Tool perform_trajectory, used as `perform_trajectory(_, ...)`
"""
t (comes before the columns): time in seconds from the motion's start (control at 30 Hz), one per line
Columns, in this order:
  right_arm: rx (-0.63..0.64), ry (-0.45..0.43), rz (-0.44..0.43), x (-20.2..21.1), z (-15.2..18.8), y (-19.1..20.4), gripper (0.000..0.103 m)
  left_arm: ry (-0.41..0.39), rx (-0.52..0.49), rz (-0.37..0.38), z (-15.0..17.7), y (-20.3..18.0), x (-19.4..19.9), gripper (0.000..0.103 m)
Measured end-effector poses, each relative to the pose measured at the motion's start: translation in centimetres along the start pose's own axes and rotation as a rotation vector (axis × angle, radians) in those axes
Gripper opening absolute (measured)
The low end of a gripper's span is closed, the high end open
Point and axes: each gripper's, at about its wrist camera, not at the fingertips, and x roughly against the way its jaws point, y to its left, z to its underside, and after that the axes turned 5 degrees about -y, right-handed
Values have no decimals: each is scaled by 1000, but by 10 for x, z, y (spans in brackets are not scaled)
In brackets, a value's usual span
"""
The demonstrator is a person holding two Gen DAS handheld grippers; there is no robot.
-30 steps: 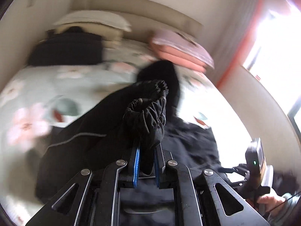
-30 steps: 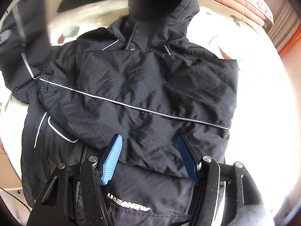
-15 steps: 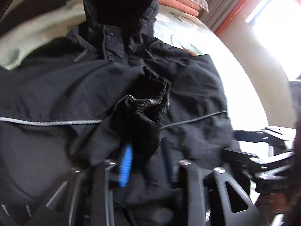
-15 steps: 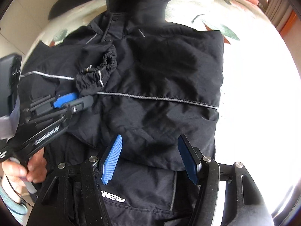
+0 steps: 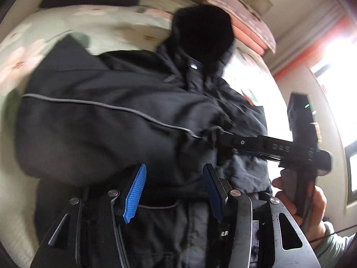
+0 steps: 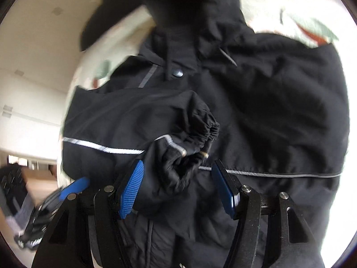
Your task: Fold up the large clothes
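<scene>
Black cuff (image 6: pixel 196 131) now lies released as left tongs (image 5: pixel 174 192) opened.

black hooded jacket (image 6: pixel 256 116) | on floral bedspread, hood far | both sleeves folded across chest, grey piping visible

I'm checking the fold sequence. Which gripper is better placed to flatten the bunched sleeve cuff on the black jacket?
Right, probably. The right gripper hangs open directly over the bunched elastic cuff on the black padded jacket. The left gripper, jaws just opened, has only flat fabric ahead.
</scene>
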Motion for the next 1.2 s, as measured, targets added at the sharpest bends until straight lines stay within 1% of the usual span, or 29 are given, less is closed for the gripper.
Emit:
perform_trajectory(0.03,-35,0,-35,-3,0,-5,64,-8,15,-4,-1,5,1,55)
perform_trajectory(0.07,-56,-2,-72,-4,0,-8,44,-18,21,-5,-2,8,4,55)
perform_trajectory(0.1,-51,0,-80,-3,1,-8,34,-30,19,-17,-4,9,6,55)
perform_trajectory(0.13,-39,-10,-79,2,3,-6,28,-39,16,-38,-9,8,5,55)
perform_trajectory(0.2,-5,-32,-94,21,5,2,23,-60,-9,-89,-17,7,8,55)
perform_trajectory(0.3,47,-119,-73,64,6,12,22,-115,-54,-177,-32,4,12,55)
perform_trajectory(0.4,102,-228,17,119,9,12,22,-131,-60,-182,-45,6,13,55)
perform_trajectory(0.47,122,-284,107,148,14,2,22,-120,-72,-159,-53,5,4,55)
perform_trajectory(0.5,121,-297,153,159,18,-8,22,-106,-79,-159,-54,5,-3,55)
perform_trajectory(0.53,111,-292,192,165,22,-20,22,-75,-90,-156,-55,4,-16,55)
perform_trajectory(0.57,97,-273,218,164,25,-31,22,-37,-100,-149,-54,4,-31,55)
perform_trajectory(0.63,45,-212,279,148,35,-60,22,27,-120,-167,-48,3,-61,55)
perform_trajectory(0.7,32,-148,355,119,46,-85,23,74,-160,-212,-38,2,-87,54)
perform_trajectory(0.77,30,-99,405,89,56,-102,25,58,-241,-268,-28,-5,-99,58)
perform_trajectory(0.8,35,-97,420,84,60,-108,26,56,-278,-292,-25,-9,-101,58)
perform_trajectory(0.83,58,-104,447,79,61,-107,27,56,-293,-299,-24,-11,-101,59)
perform_trajectory(0.87,81,-105,470,78,62,-104,30,59,-302,-300,-24,-11,-100,59)
perform_trajectory(0.9,88,-103,490,78,61,-102,37,65,-304,-294,-25,-10,-98,59)
perform_trajectory(0.93,81,-99,504,83,61,-102,47,68,-301,-289,-26,-10,-95,59)
perform_trajectory(1.0,50,-88,479,97,60,-104,55,62,-290,-273,-30,-11,-83,59)
perform_trajectory(1.07,21,-113,442,124,58,-99,56,27,-292,-279,-36,-13,-63,59)
perform_trajectory(1.1,22,-146,446,137,57,-90,62,5,-299,-271,-40,-15,-50,59)
perform_trajectory(1.13,41,-186,444,150,57,-76,63,-8,-301,-257,-45,-17,-42,59)
perform_trajectory(1.17,69,-215,422,158,55,-60,64,-19,-300,-236,-48,-19,-34,59)
perform_trajectory(1.2,98,-234,394,160,52,-42,64,-18,-296,-199,-51,-21,-27,59)
